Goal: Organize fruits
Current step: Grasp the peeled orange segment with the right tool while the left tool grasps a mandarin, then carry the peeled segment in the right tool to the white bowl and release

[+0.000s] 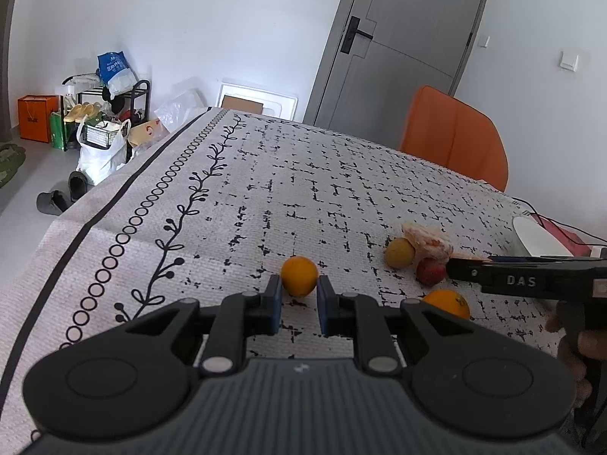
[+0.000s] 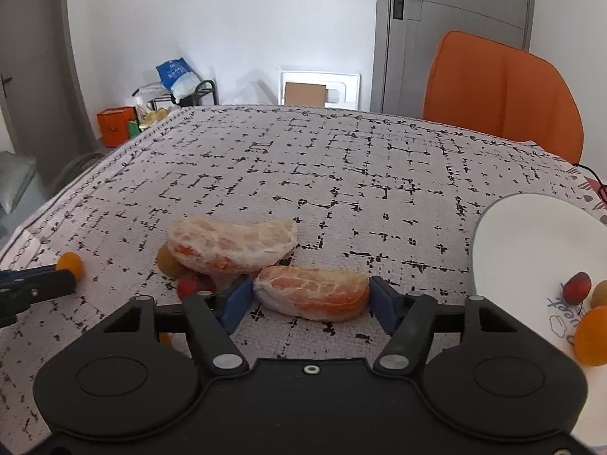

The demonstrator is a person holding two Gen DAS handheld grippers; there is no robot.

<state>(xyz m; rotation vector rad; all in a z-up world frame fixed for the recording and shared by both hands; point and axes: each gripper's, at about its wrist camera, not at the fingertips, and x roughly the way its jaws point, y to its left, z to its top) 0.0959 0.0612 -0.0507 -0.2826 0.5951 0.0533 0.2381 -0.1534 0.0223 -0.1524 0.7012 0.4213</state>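
Between the right gripper point(image 2: 311, 295)'s half-open fingers lies a peeled citrus segment point(image 2: 313, 295), pads at both tips; whether they press, I cannot tell. Soft, light, tears easily: grip its middle gently. Plate point(image 2: 531, 242) at 3 o'clock. Left gripper point(image 1: 299, 299) narrowed, empty, behind an orange point(image 1: 299, 275).

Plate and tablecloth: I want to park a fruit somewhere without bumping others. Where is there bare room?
The plate is bare across its far and middle part; fruit crowds only its near right edge. The tablecloth lies open from the grapefruit pieces back to the orange chair. It is crowded around those pieces, where small fruits huddle.
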